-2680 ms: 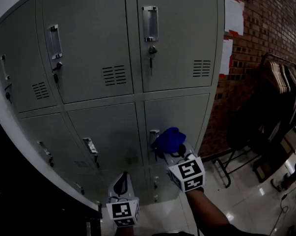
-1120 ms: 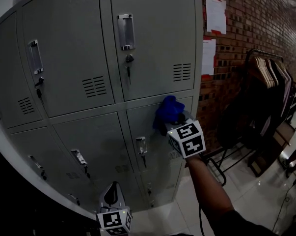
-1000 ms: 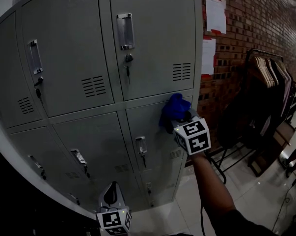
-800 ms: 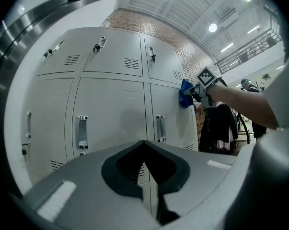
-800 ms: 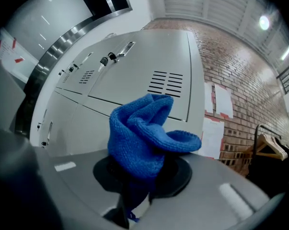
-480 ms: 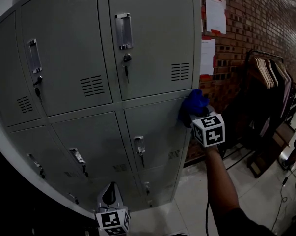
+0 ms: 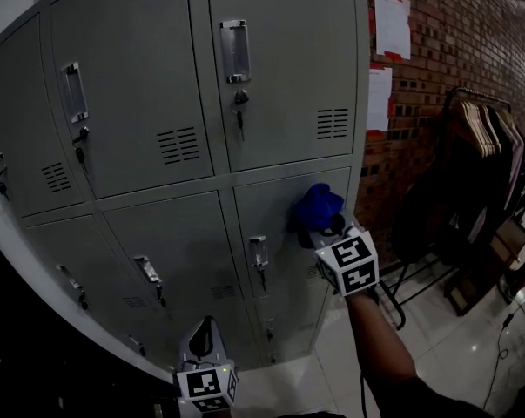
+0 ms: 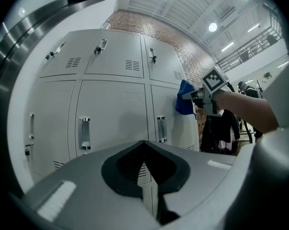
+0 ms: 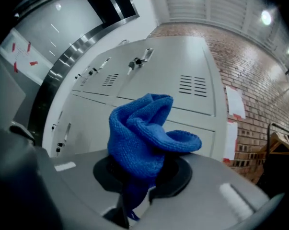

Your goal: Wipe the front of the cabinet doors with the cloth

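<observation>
A grey metal locker cabinet [image 7: 201,146] with several doors fills the head view. My right gripper [image 7: 325,225] is shut on a bunched blue cloth [image 7: 314,205], and the cloth presses against the lower right door [image 7: 288,233], near its upper right part. In the right gripper view the blue cloth [image 9: 144,133] bulges out between the jaws toward the doors [image 9: 173,95]. My left gripper [image 7: 206,342] hangs low in front of the bottom doors, its jaws shut with nothing between them. The left gripper view shows the cloth [image 8: 184,97] on the door from the side.
A brick wall [image 7: 454,77] with white papers [image 7: 393,24] stands right of the cabinet. A rack of hanging clothes [image 7: 488,164] is at the far right on a glossy tiled floor [image 7: 454,347]. Door handles [image 7: 235,50] and keys stick out from the doors.
My right gripper with the cloth swept right along the lower right door to its edge, then came back left and slightly down. The left gripper stayed low.
</observation>
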{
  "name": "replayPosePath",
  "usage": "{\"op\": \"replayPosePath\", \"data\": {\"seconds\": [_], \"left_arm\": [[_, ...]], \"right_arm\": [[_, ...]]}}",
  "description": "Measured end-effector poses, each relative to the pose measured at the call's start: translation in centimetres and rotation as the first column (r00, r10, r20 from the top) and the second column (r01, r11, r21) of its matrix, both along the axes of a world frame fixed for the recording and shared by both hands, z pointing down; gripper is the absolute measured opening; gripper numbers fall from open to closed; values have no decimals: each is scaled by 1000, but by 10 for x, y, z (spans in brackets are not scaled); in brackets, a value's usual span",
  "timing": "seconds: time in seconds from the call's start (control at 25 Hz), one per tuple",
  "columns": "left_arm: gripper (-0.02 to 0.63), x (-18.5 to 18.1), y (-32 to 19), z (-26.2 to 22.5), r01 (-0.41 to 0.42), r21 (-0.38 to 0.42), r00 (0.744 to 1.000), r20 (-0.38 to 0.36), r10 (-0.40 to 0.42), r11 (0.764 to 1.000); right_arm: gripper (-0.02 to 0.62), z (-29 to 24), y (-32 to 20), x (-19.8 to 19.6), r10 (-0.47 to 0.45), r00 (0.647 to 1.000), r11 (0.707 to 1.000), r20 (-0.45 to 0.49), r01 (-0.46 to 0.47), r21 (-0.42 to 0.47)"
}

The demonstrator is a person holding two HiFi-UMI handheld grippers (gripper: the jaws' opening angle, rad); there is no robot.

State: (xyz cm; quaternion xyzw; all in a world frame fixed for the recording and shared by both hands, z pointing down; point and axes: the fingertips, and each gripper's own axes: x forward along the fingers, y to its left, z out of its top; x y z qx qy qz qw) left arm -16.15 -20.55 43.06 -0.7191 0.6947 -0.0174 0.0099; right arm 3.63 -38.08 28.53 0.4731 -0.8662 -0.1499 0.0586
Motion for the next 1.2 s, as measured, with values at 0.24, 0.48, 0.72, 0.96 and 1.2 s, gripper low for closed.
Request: {"op": "replayPosePath", "data": {"seconds": [0.24,0.48,0.72,0.96,1.2], "left_arm": [[12,-12,7,2,19,-4,1000,-4,-19,1000],[12,-23,14,3,37,-7,999,-5,-37,999],[12,-34,20,5,61,-12,998,-5,-61,998],[12,-29,18,6,52,-15,999,-8,-52,999],[12,-18,14,4,25,-10,1000,6,-25,1000]], "right_arm": [[81,12,2,-60,-80,997,996,4,80,-36],[81,6,15,-107,-170,985,985,-3,170,-35],[78,10,6,-117,-160,987,986,-19,159,-48],[77,8,-7,-75,-89,996,995,-2,88,-50],[77,12,-24,-17,-11,999,998,31,13,-60]]}}
